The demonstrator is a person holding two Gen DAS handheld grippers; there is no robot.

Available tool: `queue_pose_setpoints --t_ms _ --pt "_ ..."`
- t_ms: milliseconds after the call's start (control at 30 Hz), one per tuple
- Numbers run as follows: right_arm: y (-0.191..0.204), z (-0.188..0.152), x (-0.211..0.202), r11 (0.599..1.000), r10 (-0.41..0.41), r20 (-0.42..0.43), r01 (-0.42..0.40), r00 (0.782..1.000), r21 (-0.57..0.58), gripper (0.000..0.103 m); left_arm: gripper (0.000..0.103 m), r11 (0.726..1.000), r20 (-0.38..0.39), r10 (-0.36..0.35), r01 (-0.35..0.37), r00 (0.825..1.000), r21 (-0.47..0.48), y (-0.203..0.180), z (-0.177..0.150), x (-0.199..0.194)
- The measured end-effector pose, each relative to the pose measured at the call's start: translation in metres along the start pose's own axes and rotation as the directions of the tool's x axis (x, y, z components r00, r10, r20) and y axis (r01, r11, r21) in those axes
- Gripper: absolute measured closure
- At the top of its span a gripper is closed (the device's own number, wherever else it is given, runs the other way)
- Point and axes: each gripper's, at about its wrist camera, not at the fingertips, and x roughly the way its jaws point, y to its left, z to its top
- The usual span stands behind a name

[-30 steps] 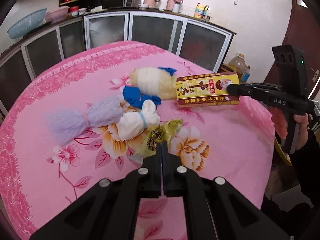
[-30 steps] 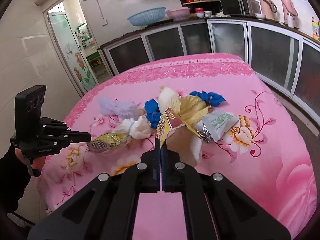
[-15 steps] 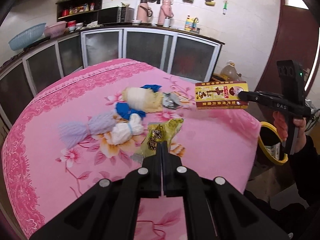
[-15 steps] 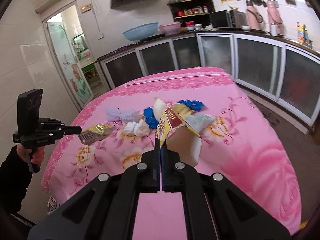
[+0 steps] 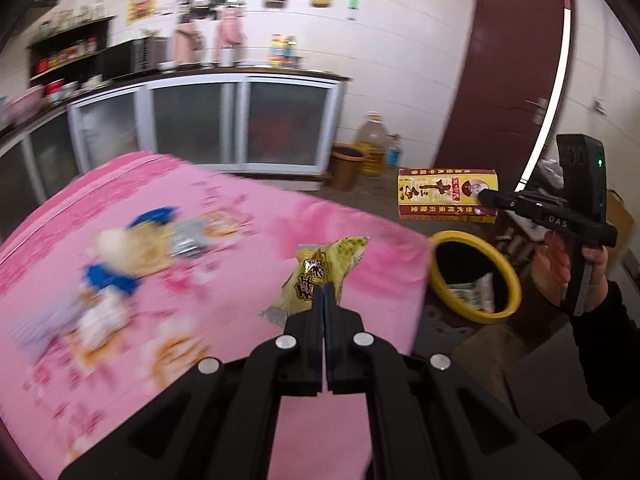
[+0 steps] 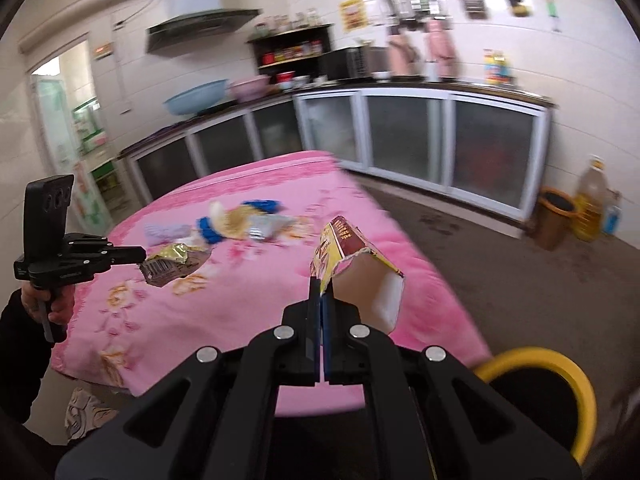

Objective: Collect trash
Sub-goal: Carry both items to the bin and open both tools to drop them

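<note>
Left gripper [image 5: 323, 294]: fingers closed on the lower edge of a yellow wrapper [image 5: 324, 276], held clear above the pink tabletop [image 5: 240, 232]. Right gripper [image 6: 321, 292]: fingers closed on one wall of an open carton [image 6: 360, 268], carried off the tabletop's edge, above the floor and near the yellow bin [image 5: 476, 280]. The bin stands on the floor just beside the tabletop's corner and already holds some paper. Remaining trash, a blurred cluster of bundles [image 5: 120, 256] and a foil packet [image 5: 188, 238], lies mid-tabletop.

Step in hand, as judged: transport to the bin. To do it well, each item should be brought fully over the bin's mouth before the fingers part, carton first, since the light wrapper may drift or cling if let go high or off-centre.
</note>
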Motion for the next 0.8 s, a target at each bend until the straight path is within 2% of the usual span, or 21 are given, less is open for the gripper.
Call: queue_pose_setpoints --t_ms 200,333,600,800 --pt "-0.058 -0.028 -0.058 0.984 -0.156 0.02 0.154 0.988 0.092 0.103 0.103 0.985 -0.014 -0.146 0.147 0.989 0.086 -0.064 0.028 0.049" --pt "-0.093 -0.053 -0.087 0.953 -0.269 -0.001 0.266 0.963 0.142 0.103 0.102 0.965 -0.025 -0.223 0.224 0.975 0.134 -0.105 0.041 0.078" --pt "-0.145 -0.101 -0.104 0.902 -0.349 -0.069 0.355 0.935 0.246 0.103 0.102 0.928 -0.095 -0.318 0.33 0.943 0.172 -0.177 0.058 0.145" --pt "-0.174 -0.133 -0.099 0.873 -0.369 -0.137 0.393 0.919 0.289 0.103 0.102 0.921 -0.158 -0.324 0.35 0.933 0.173 -0.21 0.065 0.201"
